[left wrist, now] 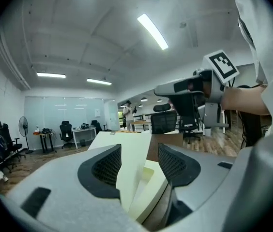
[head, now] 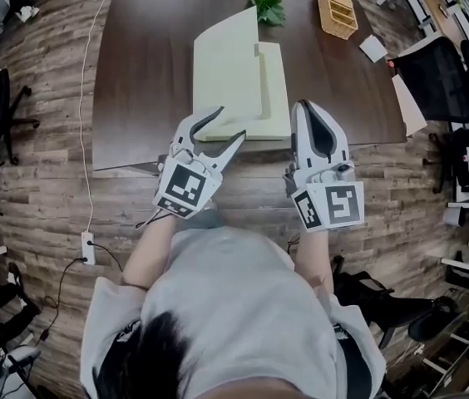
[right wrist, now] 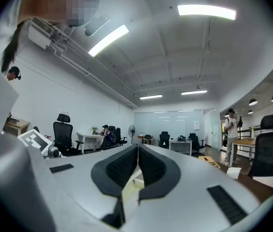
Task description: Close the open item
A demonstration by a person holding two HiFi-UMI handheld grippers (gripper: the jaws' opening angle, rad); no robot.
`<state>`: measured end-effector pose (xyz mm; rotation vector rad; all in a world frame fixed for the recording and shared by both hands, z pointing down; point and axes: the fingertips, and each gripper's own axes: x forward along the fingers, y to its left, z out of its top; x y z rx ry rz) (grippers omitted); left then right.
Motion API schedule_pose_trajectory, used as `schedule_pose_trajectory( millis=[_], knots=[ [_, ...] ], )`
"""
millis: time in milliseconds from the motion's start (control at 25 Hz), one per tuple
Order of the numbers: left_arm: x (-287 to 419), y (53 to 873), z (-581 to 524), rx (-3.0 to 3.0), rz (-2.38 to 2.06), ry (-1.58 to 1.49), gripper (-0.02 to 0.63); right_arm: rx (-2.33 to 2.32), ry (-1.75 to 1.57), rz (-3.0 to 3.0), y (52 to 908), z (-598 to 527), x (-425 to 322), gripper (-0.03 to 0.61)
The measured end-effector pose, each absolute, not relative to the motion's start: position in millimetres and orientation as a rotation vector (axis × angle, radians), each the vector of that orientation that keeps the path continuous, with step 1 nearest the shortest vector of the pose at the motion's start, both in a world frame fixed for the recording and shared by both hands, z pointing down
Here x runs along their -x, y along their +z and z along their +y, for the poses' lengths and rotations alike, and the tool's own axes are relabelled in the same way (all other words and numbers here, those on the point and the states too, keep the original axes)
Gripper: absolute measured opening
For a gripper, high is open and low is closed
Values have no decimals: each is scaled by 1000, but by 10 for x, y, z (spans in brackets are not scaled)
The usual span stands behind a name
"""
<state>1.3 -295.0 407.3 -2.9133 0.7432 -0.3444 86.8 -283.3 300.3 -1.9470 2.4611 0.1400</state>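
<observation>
A pale cream box (head: 274,90) lies on the dark table (head: 143,73) with its lid (head: 226,65) raised and tilted to the left. My left gripper (head: 228,125) is open at the box's near edge, by the front of the lid. In the left gripper view the lid (left wrist: 127,163) and the box base (left wrist: 152,182) show between the spread jaws of the left gripper (left wrist: 140,149), and the pads do not press on them. My right gripper (head: 304,106) is shut with nothing held, just off the box's near right corner. In the right gripper view a strip of the box (right wrist: 129,190) shows below the right gripper (right wrist: 138,148).
A wicker basket (head: 337,8), a green plant (head: 268,5) and a white sheet (head: 373,48) sit at the table's far right. Office chairs (head: 442,73) stand to the right. A cable and a socket strip (head: 87,246) lie on the wooden floor at left.
</observation>
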Motion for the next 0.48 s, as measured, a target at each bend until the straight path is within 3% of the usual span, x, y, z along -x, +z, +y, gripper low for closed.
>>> schedule_pose_trajectory(
  millis=[480],
  knots=[
    [-224,4624,-3224,2699,777,-609,230,2012,112,2445,3105,-2953,-941,14]
  ],
)
